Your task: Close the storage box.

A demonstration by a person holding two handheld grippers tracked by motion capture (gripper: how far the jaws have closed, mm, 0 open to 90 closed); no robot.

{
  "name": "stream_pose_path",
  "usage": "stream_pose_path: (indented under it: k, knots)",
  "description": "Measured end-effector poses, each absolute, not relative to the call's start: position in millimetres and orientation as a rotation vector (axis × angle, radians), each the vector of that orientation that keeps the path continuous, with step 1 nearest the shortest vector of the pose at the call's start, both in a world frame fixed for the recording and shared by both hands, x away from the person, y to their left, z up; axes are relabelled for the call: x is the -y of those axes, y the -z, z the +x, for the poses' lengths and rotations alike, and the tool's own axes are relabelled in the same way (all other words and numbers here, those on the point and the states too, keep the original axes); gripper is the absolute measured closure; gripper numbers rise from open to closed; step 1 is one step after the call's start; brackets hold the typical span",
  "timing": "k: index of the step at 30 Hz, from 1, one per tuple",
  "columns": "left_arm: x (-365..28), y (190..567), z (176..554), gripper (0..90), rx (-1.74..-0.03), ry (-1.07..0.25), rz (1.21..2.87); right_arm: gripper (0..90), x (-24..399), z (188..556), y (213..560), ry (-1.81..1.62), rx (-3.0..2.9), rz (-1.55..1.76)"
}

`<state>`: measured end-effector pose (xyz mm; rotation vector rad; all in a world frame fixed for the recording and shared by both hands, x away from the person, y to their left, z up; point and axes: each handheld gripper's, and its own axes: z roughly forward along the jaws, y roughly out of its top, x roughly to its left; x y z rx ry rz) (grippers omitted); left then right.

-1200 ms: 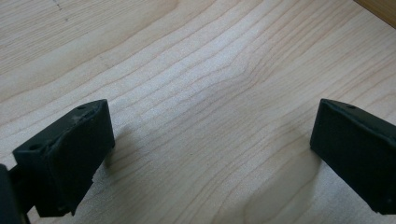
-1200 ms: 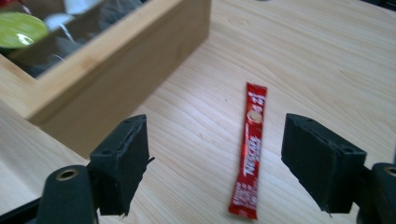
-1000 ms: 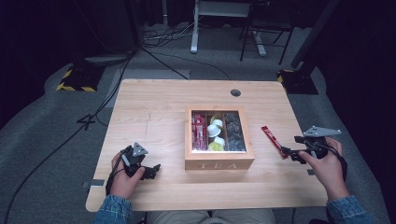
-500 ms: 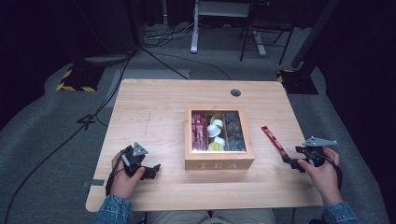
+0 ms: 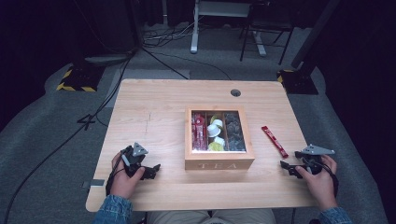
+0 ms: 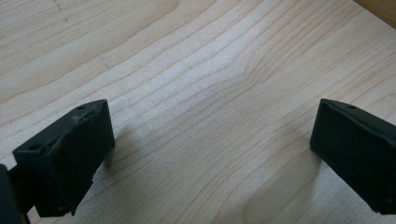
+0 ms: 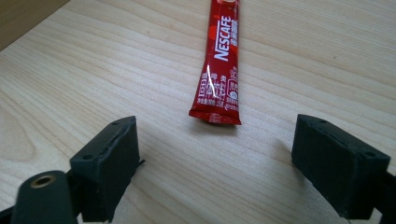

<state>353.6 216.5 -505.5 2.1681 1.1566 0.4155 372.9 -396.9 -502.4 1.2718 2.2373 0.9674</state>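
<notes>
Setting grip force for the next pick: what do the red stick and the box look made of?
The red stick looks like a thin glossy foil or plastic sachet: a white glare streak and crimped end show. The box looks like pale unvarnished-looking wood with visible grain and "TEA" lettering on the front; its top may be a clear pane, hard to confirm.
</notes>
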Motion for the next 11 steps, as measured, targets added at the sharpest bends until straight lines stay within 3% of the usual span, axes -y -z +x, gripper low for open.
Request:
stream_pose_path:
  k: [11]
  knots:
    - [-216.1, 505.5, 353.0, 0.1, -1.167, -0.422, 2.164, 14.0, 396.7, 372.3, 503.6, -0.973, -2.227, 1.27]
